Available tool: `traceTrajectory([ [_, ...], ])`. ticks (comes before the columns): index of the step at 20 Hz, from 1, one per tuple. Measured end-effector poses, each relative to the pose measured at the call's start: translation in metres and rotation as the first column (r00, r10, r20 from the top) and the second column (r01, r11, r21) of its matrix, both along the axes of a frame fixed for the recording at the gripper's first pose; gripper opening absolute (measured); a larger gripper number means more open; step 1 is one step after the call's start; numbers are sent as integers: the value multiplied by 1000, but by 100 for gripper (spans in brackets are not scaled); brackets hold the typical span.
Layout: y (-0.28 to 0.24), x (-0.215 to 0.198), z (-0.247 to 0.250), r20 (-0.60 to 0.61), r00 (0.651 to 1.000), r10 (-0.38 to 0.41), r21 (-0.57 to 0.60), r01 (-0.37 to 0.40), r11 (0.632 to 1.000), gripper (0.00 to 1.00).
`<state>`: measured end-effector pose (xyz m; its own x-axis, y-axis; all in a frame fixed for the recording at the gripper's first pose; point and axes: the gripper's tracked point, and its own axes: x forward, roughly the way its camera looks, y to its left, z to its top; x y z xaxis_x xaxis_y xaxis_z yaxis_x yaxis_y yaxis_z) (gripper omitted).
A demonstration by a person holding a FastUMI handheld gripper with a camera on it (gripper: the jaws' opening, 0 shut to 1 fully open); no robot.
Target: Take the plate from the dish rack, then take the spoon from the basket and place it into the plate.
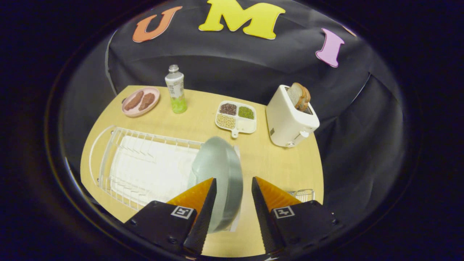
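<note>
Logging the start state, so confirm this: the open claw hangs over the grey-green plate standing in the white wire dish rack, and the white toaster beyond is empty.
One thing is wrong: the white toaster holds brown bread slices. As the gripper view shows, the claw is open above the grey-green plate, which stands in the white wire dish rack.

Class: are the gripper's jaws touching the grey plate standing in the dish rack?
Cannot tell. In the gripper view the open gripper straddles the plate; its rim overlaps one jaw.
</note>
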<state>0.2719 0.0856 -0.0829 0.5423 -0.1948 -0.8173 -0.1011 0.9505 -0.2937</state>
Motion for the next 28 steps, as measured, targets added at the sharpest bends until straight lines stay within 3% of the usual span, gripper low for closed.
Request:
traceTrajectory([
  [2, -4, 10, 0, -1, 999, -35, -15, 35, 999, 59],
  [7, 6, 7, -7, -95, 994, -51, -40, 48, 998, 29],
  [12, 23, -3, 3, -123, 982, -141, -139, 124, 983, 23],
  [16, 41, -7, 21, -58, 990, -125, -281, 104, 954, 20],
  [21, 40, -16, 37, 20, 986, -168, -365, 164, 916, 20],
  [24, 37, -23, 50, 93, 983, -161, -352, 184, 918, 20],
  [28, 33, -54, 65, 178, 978, -110, -219, 148, 964, 20],
])
